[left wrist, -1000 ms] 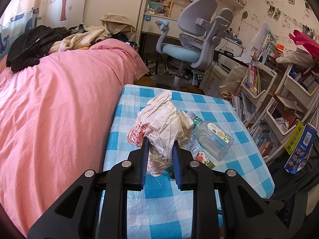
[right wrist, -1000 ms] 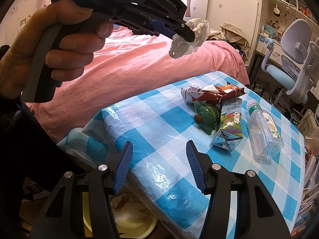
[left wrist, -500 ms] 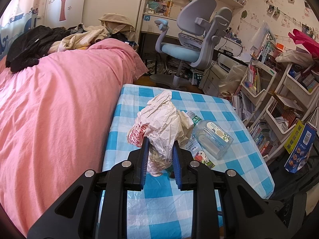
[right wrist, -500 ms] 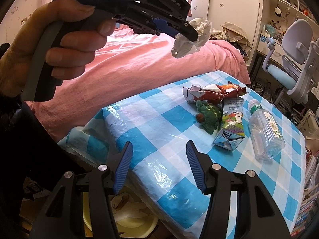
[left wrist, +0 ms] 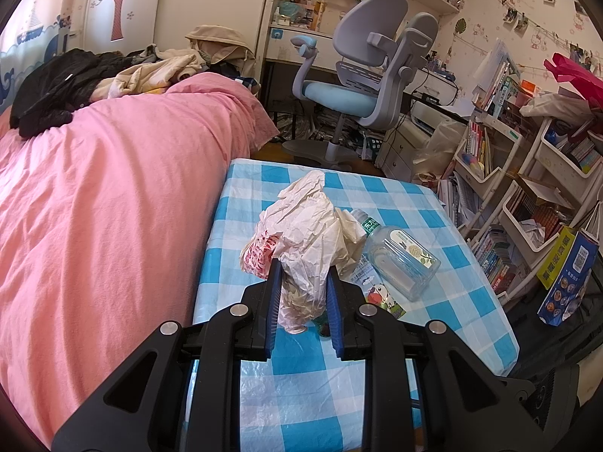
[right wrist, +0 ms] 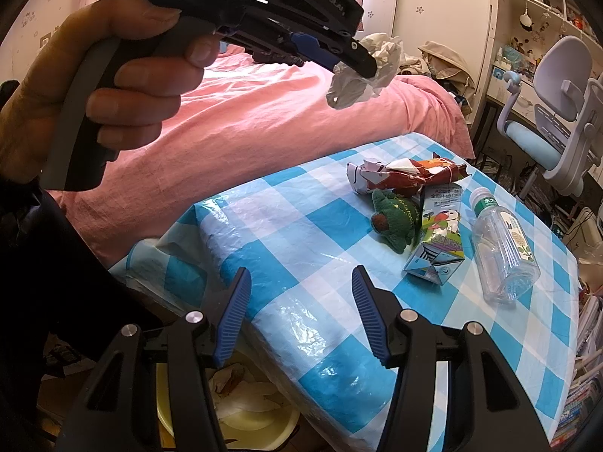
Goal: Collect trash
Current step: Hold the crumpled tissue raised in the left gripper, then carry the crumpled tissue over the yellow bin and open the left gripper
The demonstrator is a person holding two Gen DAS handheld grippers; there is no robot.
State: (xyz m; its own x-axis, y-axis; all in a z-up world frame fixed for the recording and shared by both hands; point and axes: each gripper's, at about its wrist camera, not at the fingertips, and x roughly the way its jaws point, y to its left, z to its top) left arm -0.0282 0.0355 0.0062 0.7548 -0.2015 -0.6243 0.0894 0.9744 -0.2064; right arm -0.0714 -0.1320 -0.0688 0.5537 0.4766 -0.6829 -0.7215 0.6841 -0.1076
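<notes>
My left gripper (left wrist: 301, 282) is shut on a crumpled white plastic wrapper (left wrist: 305, 237) and holds it in the air above the table; it also shows in the right wrist view (right wrist: 361, 71). My right gripper (right wrist: 299, 316) is open and empty over the near corner of the blue-checked table (right wrist: 286, 248). On the table lie a red snack wrapper (right wrist: 407, 175), a green plush toy (right wrist: 394, 220), a flattened drink carton (right wrist: 437, 245) and a clear plastic bottle (right wrist: 505, 248). A yellow bin (right wrist: 248, 414) with trash sits on the floor below the table edge.
A pink bed (left wrist: 94, 207) runs along the table's left side. A grey and blue desk chair (left wrist: 369, 75) stands beyond the far end. Bookshelves (left wrist: 527, 196) crowd the right side.
The left gripper with the wrapper has drifted slightly to the right in the right wrist view. Nothing else has moved.
</notes>
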